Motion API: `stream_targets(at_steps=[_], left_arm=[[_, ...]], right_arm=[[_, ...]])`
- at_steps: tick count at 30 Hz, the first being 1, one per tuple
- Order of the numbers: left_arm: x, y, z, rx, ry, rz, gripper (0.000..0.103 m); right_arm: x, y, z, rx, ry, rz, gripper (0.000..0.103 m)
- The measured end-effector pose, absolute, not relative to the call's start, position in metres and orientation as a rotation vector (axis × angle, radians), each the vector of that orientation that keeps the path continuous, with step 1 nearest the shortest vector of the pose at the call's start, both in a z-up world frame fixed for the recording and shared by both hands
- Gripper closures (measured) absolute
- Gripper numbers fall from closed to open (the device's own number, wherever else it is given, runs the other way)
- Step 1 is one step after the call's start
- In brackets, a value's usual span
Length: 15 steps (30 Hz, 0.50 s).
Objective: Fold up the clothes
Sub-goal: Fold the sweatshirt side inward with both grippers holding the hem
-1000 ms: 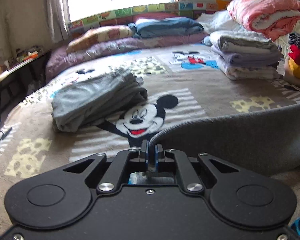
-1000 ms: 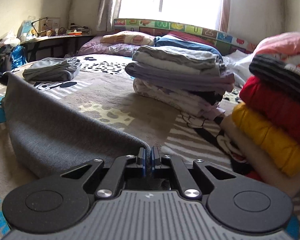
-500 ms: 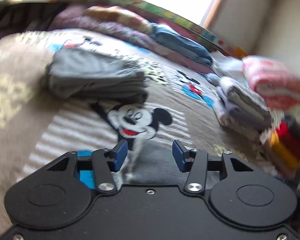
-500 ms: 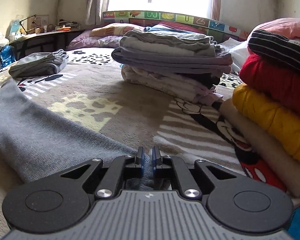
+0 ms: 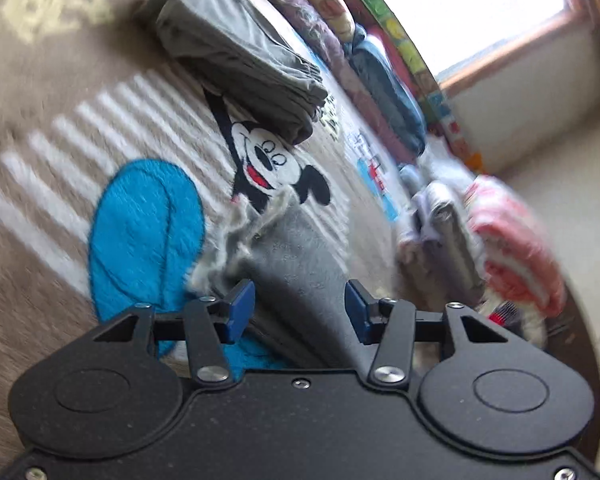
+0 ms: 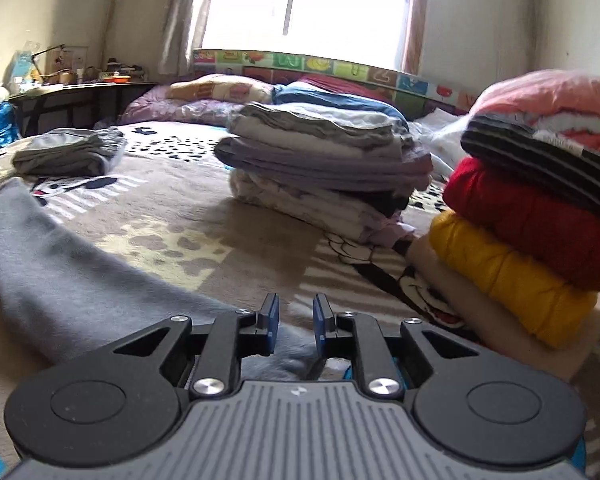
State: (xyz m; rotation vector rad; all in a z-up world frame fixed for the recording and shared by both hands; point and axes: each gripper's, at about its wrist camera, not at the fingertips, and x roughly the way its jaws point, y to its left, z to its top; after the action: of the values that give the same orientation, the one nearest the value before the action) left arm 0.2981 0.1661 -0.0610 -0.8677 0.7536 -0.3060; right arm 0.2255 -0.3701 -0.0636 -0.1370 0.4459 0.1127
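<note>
On the left, the left tongs are seen released, the blue pads spread wide and nothing caught between them. The grey garment lies flat on the bed blanket and is seen between the pads and beyond them; it cannot be told if it touches them. Its frayed light edge is beside a blue patch of the blanket, just below the mouse print. Further up, a folded grey pile rests on the blanket. This view is tilted and partly blurred.

In the right wrist view, the same grey garment is spread in a long curve over the blanket, from the far left to under the right tongs. The right tongs are parted a little, and no cloth is held between the pads. In the middle a stack of folded clothes is placed on the bed. At the right, a second stack with yellow, red and striped pieces stands near it.
</note>
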Motion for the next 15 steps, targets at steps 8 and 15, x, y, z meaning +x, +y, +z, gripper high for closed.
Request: stream_targets(at_steps=[8,15], left_arm=[[0.309,0.158,-0.082,-0.961,0.744,-0.240,0.056],[0.299,0.142,-0.059,-0.840,0.608,-0.212,0.098]], right_arm=[[0.219,-0.358,-0.077,-0.143,0.519,0.183,0.085],[0.241,-0.359,-0.092,-0.115,0.547,0.188,0.085]])
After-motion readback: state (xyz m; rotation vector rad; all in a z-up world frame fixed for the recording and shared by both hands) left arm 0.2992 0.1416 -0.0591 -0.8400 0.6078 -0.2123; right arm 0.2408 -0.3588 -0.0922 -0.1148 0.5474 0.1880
